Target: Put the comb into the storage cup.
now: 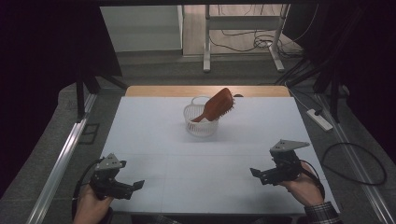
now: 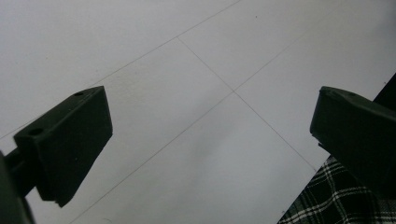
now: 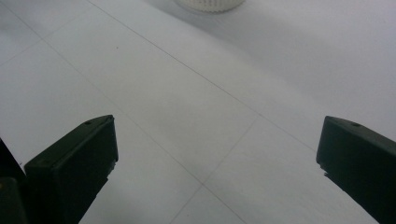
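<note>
A brown hairbrush (image 1: 218,104) leans tilted in a small white slatted basket (image 1: 201,126) at the far middle of the white table (image 1: 159,135), head up and bristles facing right. My left gripper (image 1: 135,185) rests low at the near left corner, held by a hand, jaws wide apart with bare table between them (image 2: 210,135). My right gripper (image 1: 258,175) sits at the near right, also open and holding nothing (image 3: 215,154). The basket's bottom edge (image 3: 210,4) peeks in at the top of the right gripper view.
A wooden strip (image 1: 205,90) borders the table's far edge. A white power strip (image 1: 319,119) and looped cables (image 1: 355,163) lie on the floor to the right. A metal rail (image 1: 60,163) runs along the left side. A plaid sleeve (image 2: 336,205) shows by the left gripper.
</note>
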Demonstrator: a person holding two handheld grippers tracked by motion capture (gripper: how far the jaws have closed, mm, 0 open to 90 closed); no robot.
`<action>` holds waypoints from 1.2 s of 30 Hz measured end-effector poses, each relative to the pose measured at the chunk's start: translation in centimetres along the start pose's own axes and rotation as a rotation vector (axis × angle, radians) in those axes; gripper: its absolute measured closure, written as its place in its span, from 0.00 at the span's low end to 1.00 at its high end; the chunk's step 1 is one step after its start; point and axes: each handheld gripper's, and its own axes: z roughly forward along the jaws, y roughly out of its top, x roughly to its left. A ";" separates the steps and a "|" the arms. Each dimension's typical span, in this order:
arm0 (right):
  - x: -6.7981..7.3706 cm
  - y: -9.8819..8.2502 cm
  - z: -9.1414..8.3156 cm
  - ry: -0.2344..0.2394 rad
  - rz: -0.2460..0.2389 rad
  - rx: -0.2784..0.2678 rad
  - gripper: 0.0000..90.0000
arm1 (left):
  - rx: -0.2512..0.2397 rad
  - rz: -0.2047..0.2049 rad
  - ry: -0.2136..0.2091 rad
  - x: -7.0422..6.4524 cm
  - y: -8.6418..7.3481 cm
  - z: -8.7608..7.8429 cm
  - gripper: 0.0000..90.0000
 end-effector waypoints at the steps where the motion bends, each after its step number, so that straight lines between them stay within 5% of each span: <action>1: -0.1 -0.1 -0.1 -0.002 0.006 -0.002 0.00 | 0.000 0.000 0.000 0.0 0.0 0.0 0.00; 14: -0.7 -2.0 -1.4 -0.053 0.018 -0.001 0.00 | 0.004 0.000 0.004 0.0 0.0 0.1 0.00; 36: -1.0 -4.7 -3.7 -0.115 0.105 0.004 0.00 | 0.005 0.001 0.007 0.0 0.0 0.1 0.00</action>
